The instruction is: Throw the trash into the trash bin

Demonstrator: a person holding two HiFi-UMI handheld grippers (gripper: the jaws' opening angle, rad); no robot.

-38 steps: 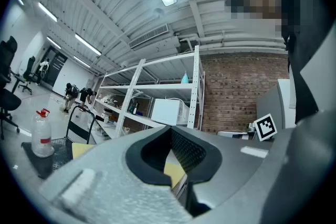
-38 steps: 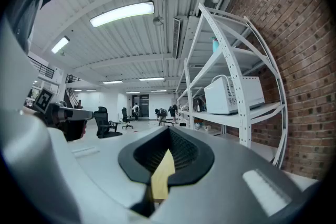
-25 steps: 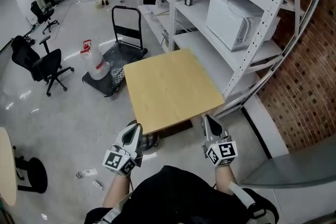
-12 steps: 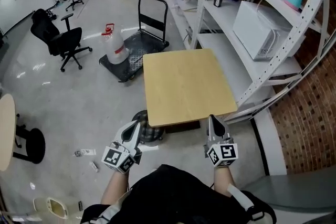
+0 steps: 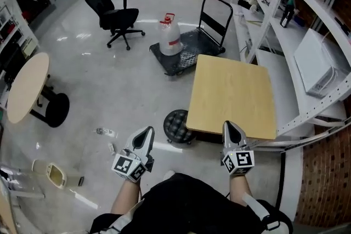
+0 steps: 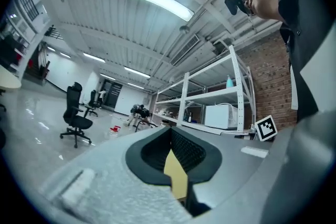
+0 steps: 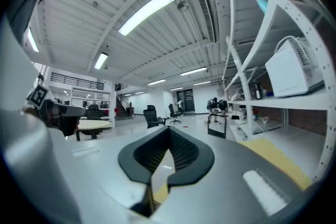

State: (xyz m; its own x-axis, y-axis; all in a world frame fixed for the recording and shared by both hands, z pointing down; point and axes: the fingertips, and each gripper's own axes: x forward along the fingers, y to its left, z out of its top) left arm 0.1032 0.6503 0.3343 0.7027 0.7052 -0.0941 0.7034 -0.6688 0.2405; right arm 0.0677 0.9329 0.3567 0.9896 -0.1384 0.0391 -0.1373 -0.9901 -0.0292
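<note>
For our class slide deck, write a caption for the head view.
Shut left gripper and shut right gripper held near a table; litter on the floor.

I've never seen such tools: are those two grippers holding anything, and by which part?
Nothing is held. The left gripper and the right gripper both have their jaws closed together, with nothing between them.

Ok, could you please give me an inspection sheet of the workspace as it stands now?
Surface: square wooden table, nothing on it.
Job's things: black mesh trash bin on the floor beside the table; litter on the floor left of it.
Clutter: cart carrying a water jug.
Grippers: left gripper and right gripper, jaws shut, both empty.
Cables: nothing seen.
Surroundings: office chair, round table, shelving with microwave.
</note>
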